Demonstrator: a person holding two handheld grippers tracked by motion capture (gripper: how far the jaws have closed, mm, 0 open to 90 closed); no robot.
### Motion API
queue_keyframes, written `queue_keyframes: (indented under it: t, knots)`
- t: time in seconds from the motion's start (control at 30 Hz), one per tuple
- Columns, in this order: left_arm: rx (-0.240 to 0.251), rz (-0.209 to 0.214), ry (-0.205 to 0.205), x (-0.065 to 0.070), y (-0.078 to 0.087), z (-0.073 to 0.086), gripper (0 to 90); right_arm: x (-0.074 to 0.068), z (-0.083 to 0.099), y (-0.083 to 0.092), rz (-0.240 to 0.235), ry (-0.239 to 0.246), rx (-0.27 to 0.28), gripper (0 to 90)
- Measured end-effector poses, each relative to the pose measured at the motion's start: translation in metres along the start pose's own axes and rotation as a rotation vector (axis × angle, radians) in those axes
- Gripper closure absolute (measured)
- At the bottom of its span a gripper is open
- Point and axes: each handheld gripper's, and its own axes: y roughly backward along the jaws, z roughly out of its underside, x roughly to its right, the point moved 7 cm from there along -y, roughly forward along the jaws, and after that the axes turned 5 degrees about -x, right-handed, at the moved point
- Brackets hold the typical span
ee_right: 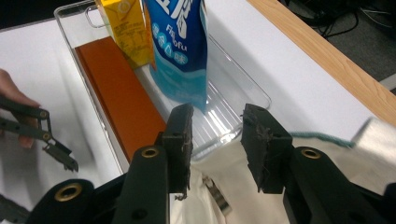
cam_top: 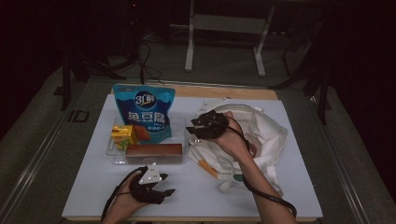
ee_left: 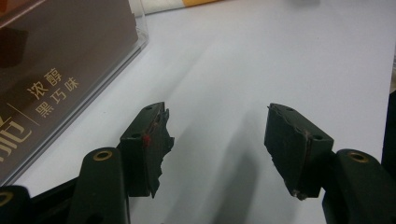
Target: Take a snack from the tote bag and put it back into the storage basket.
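Above the cloth bag [cam_top: 261, 135], right gripper [cam_top: 195, 130] empty, jaws parted toward the clear tray [cam_top: 114, 157], apparently to fetch; left gripper [cam_top: 169, 191] idle, gaping.

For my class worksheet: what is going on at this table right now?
A person works with two hand-held grippers. The right gripper, jaws open and empty, hovers over the edge of a cream cloth bag beside a clear tray holding a blue pouch, a yellow carton and a brown box. The left gripper rests open on the white table.
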Motion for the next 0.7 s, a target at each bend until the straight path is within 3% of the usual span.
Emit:
queue_keyframes:
  t: [0.7]
  knots:
    - [-0.003, 0.005, 0.0, 0.001, -0.001, 0.0, 39.3, 0.024, 0.036, 0.021, 0.05, 0.004, -0.105, 58.9]
